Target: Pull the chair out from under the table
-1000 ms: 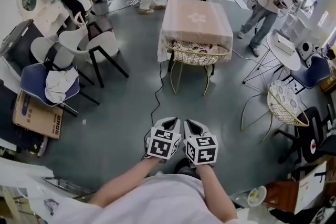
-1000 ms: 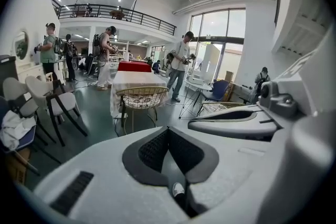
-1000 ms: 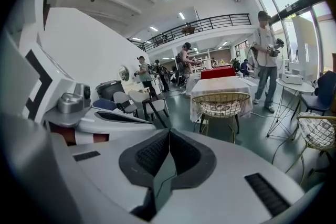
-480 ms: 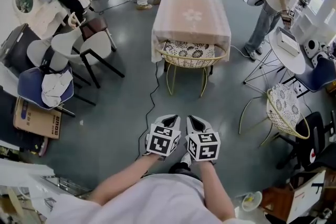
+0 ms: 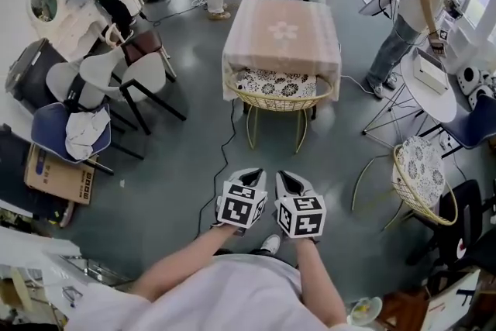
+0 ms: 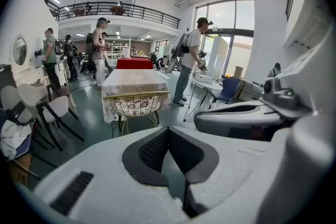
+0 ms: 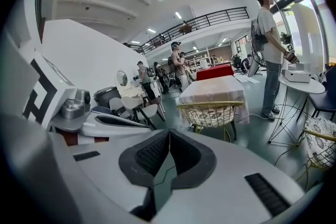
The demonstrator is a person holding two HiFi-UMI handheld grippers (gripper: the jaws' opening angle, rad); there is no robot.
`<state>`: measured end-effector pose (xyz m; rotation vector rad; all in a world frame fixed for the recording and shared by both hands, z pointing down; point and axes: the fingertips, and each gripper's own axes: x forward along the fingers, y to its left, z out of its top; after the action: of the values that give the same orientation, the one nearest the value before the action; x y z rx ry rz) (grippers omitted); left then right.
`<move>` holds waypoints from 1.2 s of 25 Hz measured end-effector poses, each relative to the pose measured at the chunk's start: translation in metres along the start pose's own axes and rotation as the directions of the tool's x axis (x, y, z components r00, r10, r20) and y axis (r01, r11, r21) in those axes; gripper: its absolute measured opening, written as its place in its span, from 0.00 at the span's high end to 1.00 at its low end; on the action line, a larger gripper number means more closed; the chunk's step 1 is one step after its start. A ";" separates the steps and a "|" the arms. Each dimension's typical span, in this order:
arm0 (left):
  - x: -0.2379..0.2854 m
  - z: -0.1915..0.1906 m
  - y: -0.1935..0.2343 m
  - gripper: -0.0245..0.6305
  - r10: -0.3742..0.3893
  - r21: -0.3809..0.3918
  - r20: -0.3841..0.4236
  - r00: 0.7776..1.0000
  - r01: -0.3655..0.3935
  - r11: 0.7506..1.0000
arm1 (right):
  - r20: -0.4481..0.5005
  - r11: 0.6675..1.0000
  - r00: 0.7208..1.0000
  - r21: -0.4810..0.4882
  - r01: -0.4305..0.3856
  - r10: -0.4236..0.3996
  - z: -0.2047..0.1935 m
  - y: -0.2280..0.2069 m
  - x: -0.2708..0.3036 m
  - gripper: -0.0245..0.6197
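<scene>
Head view: the left tool and the right tool sit side by side, low in front of the person, both aimed at the chair. Each tool's own view shows its jaws closed pad to pad, with nothing between them. The chair, gold wire with a patterned cushion, stands tucked against the near edge of the bench, its seat partly under the pink cloth. Grey floor lies between it and both tools, well apart.
</scene>
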<state>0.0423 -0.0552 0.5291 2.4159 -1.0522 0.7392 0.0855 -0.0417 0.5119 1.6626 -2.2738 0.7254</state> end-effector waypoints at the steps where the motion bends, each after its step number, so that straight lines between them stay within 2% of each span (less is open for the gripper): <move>1: 0.002 0.003 0.000 0.96 0.007 -0.008 0.003 1.000 -0.007 1.000 | 0.003 1.000 1.000 0.001 -0.001 0.001 0.001 -0.005 0.000 0.96; 5: 0.007 0.010 0.002 0.96 0.036 -0.003 0.010 0.999 -0.036 0.999 | 0.007 1.000 1.000 -0.003 -0.015 0.015 0.004 -0.016 0.000 0.96; 10: 0.014 0.023 0.000 0.95 0.012 -0.056 0.044 0.999 -0.009 0.998 | 0.011 0.999 0.999 -0.033 -0.033 0.033 0.011 -0.024 0.002 0.96; 22: 0.051 0.044 0.022 0.95 0.022 -0.033 0.061 0.998 -0.020 0.999 | -0.039 0.989 0.998 -0.138 -0.044 0.039 0.027 -0.044 0.039 0.96; 30: 0.097 0.069 0.059 0.95 0.027 0.013 0.048 0.998 -0.027 1.000 | -0.089 0.975 0.996 -0.216 -0.048 0.029 0.043 -0.071 0.084 0.96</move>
<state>0.0740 -0.1834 0.5431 2.4464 -1.1038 0.7024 0.1291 -0.1497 0.5323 1.4640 -2.2403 0.5224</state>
